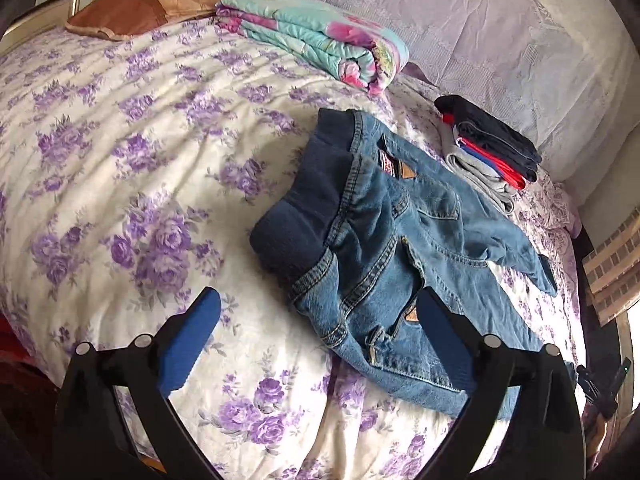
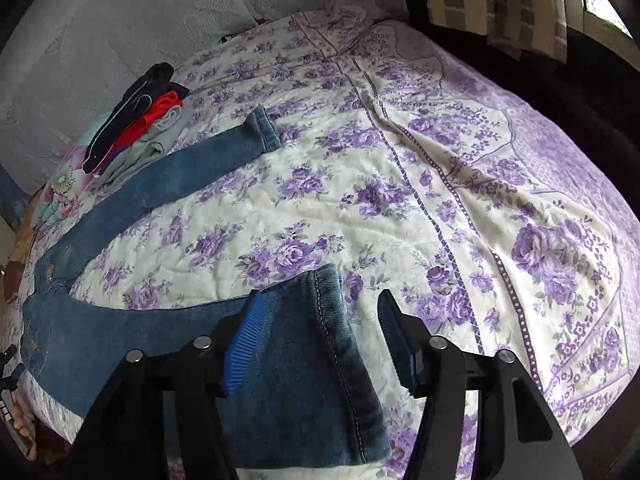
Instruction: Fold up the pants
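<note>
Blue jeans (image 1: 384, 248) lie on the floral bedspread (image 1: 120, 168), waist end rumpled with the dark blue lining showing. My left gripper (image 1: 318, 296) hovers open over the waistband; its right finger (image 1: 440, 344) is above the denim and its left finger over the bedspread. In the right wrist view the jeans (image 2: 304, 380) spread both legs apart. The near leg's hem lies between the fingers of my right gripper (image 2: 320, 298), which stands open. The left pad (image 2: 244, 340) is at the cloth's edge and the right pad is apart from it. The far leg's hem (image 2: 264, 126) reaches toward the back.
A stack of folded clothes (image 1: 488, 148) lies behind the jeans near the draped wall. A folded floral quilt (image 1: 320, 40) and a brown pillow (image 1: 140, 12) sit at the head end. The bed's edge curves along the right (image 2: 600, 280).
</note>
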